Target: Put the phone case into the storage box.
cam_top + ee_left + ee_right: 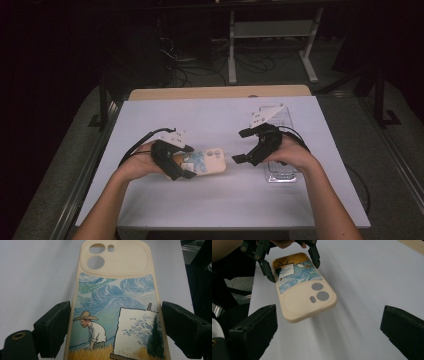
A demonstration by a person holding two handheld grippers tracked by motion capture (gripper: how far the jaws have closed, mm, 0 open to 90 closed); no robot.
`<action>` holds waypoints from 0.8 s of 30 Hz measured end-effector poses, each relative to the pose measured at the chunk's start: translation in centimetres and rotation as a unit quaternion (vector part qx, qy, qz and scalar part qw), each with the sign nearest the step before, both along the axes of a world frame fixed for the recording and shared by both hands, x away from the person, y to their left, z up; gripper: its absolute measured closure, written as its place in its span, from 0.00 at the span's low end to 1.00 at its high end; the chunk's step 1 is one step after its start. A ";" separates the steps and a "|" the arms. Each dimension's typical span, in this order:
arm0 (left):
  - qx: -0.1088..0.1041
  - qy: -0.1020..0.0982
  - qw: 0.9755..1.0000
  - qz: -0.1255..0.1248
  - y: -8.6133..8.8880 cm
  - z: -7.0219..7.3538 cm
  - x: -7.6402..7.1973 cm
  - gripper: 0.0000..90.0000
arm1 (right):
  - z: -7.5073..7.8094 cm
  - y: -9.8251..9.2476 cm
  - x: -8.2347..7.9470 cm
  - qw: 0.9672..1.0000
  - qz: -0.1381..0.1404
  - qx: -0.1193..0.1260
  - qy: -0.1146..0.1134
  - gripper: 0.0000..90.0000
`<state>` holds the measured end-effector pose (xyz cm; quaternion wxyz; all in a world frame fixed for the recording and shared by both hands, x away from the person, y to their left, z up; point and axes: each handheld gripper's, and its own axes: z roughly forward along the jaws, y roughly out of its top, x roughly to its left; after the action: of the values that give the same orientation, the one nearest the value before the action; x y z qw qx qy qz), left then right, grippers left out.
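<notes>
L gripper (186, 161) pinches the phone case (209, 162) across its width near the bottom end; in the left gripper view both pads sit against the case's cream side edges, so it's a side clamp, prob. to keep the printed back and camera cutouts free. Case is held just above the white table (210, 200), w/ its camera end sticking out toward 3 o'clock in the high view, i.e. toward the other hand. R gripper (239, 146) hovers just apart from that free end, jaws spread wide, nothing between them; in the right gripper view the case (305, 290) floats ahead at approx. 11 o'clock between the two black jaws. Looks like a handover or two-handed grip is being set up. A clear plastic tray (278, 175) lies under the R hand at approx. 4 o'clock from the case, maybe where the case belongs.
</notes>
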<state>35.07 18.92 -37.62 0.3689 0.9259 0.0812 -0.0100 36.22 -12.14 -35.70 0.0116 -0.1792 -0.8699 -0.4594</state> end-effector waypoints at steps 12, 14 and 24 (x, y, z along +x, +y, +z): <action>0.002 -0.004 1.000 -0.017 -0.4 0.1 -0.4 0.13 | -0.3 0.8 -0.2 1.000 0.025 -0.011 -0.013 0.01; 0.004 -0.006 1.000 -0.020 -0.5 0.2 -0.4 0.13 | -0.3 0.9 -0.3 1.000 0.026 -0.011 -0.007 0.01; 0.006 -0.011 0.999 -0.031 -1.1 0.4 -0.7 0.13 | -0.6 1.6 -0.6 0.999 0.040 -0.021 -0.017 0.01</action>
<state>34.39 17.83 -37.25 0.3641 0.9300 0.0485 -0.0107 35.66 -10.55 -36.26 0.0115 -0.1364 -0.8861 -0.4427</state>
